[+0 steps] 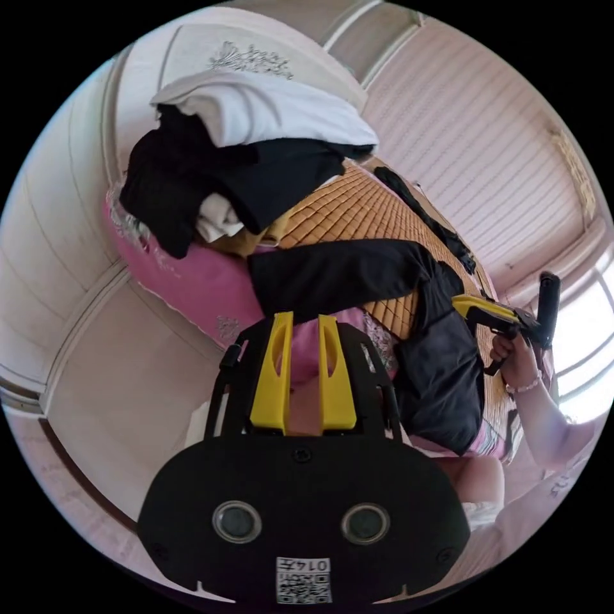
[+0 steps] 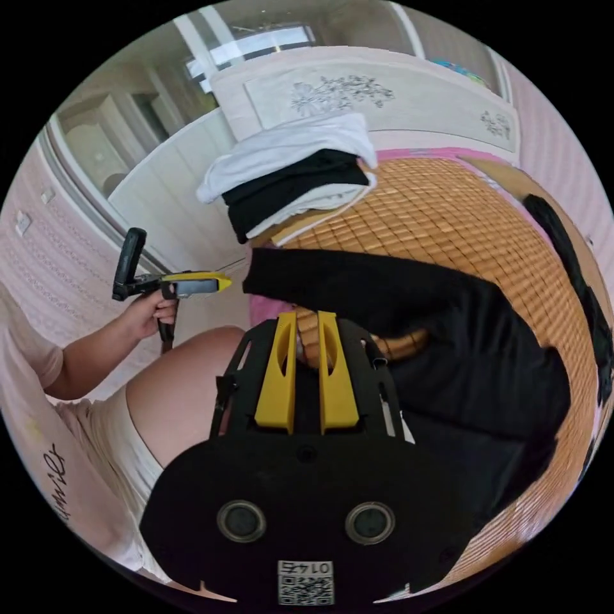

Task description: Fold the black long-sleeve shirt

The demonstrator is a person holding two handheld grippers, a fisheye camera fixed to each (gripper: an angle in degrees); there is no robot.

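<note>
The black long-sleeve shirt [image 2: 492, 377] lies on a bamboo mat [image 2: 448, 211] on the bed, one sleeve [image 2: 358, 281] stretched flat toward the bed's edge. In the left gripper view the same sleeve [image 1: 332, 275] lies just beyond my left gripper [image 1: 305, 320], whose yellow jaws stand a narrow gap apart over the pink sheet with nothing between them. My right gripper [image 2: 307, 318] hovers over the shirt's lower part, jaws a narrow gap apart, mat showing between the tips. The right gripper [image 1: 464, 302] sits at the shirt's body [image 1: 441, 377]. The left gripper [image 2: 220, 281] is off the bed's edge.
A pile of white and black clothes [image 2: 294, 173] sits near the headboard [image 2: 384, 96]. A long black strip of cloth [image 2: 575, 275] lies along the mat's far side. A pink sheet [image 1: 192, 281] hangs over the bed's edge. The person's thigh [image 2: 185, 377] is beside the bed.
</note>
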